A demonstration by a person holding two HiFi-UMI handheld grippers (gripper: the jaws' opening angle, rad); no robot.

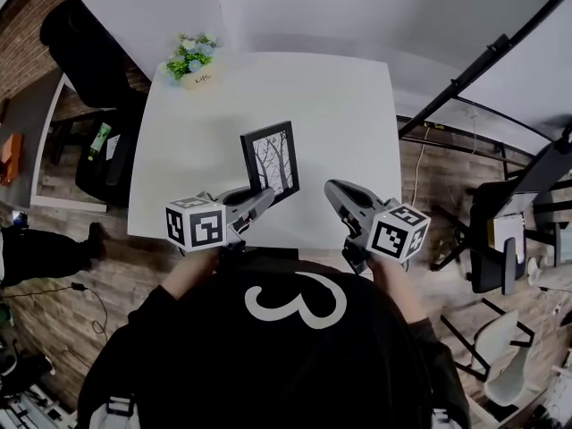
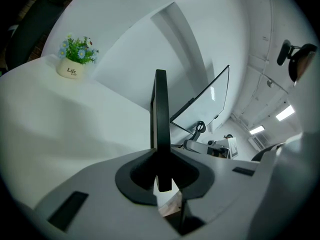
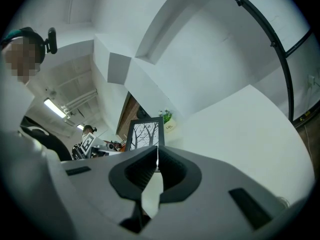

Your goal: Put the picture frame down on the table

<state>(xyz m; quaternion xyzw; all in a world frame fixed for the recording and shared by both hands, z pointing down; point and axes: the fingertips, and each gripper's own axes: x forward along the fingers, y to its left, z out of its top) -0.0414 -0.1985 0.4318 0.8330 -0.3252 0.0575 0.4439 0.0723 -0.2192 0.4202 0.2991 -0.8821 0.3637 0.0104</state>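
Note:
The picture frame (image 1: 271,161) is black with a bare-tree print and stands upright over the near part of the white table (image 1: 349,105). My left gripper (image 1: 262,197) is shut on its lower edge. In the left gripper view the frame (image 2: 161,114) shows edge-on, pinched between the jaws of the left gripper (image 2: 162,170). Whether the frame touches the tabletop I cannot tell. My right gripper (image 1: 330,189) hovers just right of the frame, shut and holding nothing. The right gripper view has the frame (image 3: 145,134) ahead to the left of the right gripper (image 3: 158,156).
A small pot of flowers (image 1: 192,61) sits at the table's far left corner, also visible as the pot (image 2: 74,59) and the pot (image 3: 167,118). A black chair (image 1: 85,47) stands to the left. A black stand (image 1: 487,61) and chairs (image 1: 509,239) are to the right.

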